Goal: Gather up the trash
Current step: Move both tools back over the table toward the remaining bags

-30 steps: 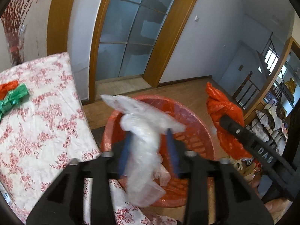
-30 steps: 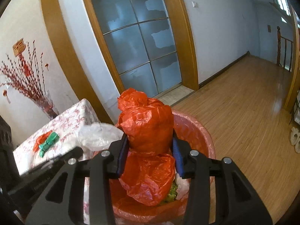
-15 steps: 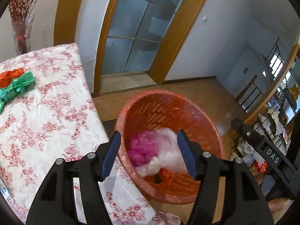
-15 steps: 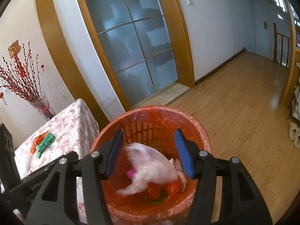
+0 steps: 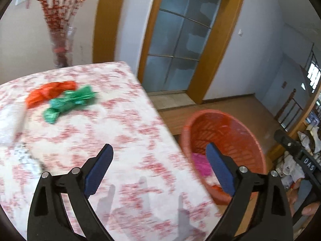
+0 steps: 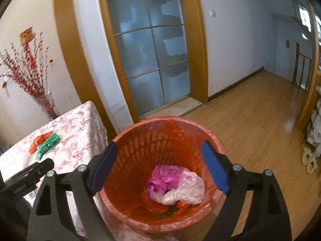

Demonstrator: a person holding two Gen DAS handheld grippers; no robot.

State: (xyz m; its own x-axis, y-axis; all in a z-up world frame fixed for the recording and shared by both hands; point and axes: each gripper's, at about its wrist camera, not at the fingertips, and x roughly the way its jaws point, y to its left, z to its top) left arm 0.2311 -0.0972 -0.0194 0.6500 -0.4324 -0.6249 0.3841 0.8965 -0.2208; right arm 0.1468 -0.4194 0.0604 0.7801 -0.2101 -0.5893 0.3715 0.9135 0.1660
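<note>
Slotted orange plastic basket (image 6: 160,140), crinkly bags (image 6: 176,184) inside; both grippers' fingers (image 6: 214,168) opening, empty.

A home: floral-clothed table (image 5: 124,124); vase of red branches (image 6: 43,98); frosted glass door (image 6: 148,54); wood floor (image 6: 250,124)

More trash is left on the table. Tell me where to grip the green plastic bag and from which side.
Grip the green bag at its pinched middle, where the crumpled plastic narrows between the two bunched ends. Come down from above with the left claw, whose jaws are opening and empty, set across that waist. The orange bag lies against its far left side, so approach from the near side.
</note>
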